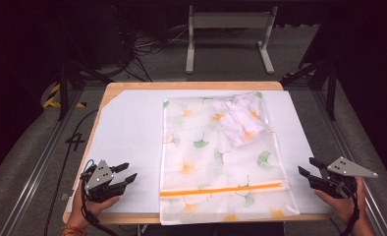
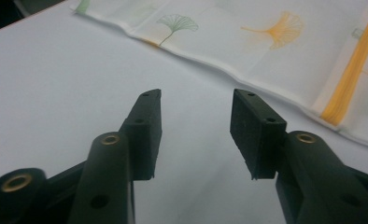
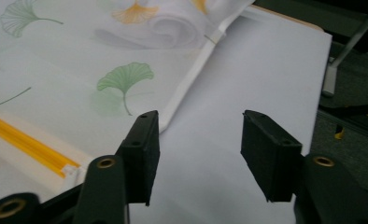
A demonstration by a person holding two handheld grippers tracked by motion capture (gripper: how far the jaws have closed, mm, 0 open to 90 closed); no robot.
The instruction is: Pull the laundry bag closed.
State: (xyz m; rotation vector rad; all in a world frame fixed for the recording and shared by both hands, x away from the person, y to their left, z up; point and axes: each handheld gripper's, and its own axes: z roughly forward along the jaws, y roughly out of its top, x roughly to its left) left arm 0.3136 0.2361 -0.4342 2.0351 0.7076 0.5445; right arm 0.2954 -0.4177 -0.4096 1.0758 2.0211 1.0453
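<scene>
High view looks down from above; both gripper views sit low, close, sharing the leaf-printed cloth (image 1: 221,157).

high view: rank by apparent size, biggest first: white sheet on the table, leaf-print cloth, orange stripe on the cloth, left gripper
1. White sheet, widest area.
2. Leaf-print cloth, lying on the sheet and overhanging the table's near edge.
3 and 4. Orange stripe and left gripper: unsure. The stripe is longer but very thin; the gripper is bulkier and sits nearer the camera.

In front of me a flat white sheet (image 1: 127,142) covers most of the light wooden tabletop (image 1: 191,85). Beyond the far edge, a pale grey metal two-legged stand (image 1: 228,20) rests on the grey carpeted floor (image 1: 221,61), with tangled black cables (image 1: 142,46) to its left and yellow-and-black striped tape (image 1: 51,96) nearby.
</scene>
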